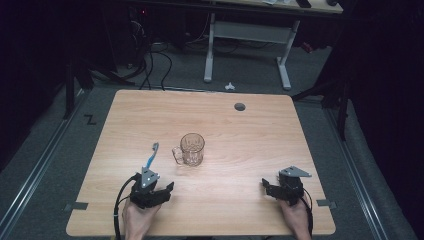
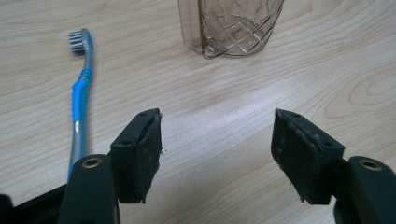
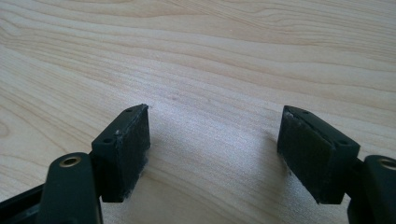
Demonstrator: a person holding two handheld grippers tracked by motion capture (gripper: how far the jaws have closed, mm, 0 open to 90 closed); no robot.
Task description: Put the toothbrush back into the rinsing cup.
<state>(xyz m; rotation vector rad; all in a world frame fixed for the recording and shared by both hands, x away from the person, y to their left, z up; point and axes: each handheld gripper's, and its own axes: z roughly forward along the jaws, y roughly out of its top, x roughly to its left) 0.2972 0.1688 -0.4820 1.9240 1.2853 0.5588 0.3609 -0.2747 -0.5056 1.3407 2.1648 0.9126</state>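
Wooden counter [image 1: 235, 135] lies bare beyond the mug [image 1: 191, 149], out to its far edge. That glass mug stands upright near the middle, nothing visible in it; the left gripper view cuts off its top. Just left of the mug lies a blue toothbrush [image 1: 151, 155], its handle end hidden behind the left hand-held gripper [image 1: 159, 192]. Both that and the right hand-held gripper [image 1: 270, 189] rest near the front edge, jaws spread wide, holding nothing.
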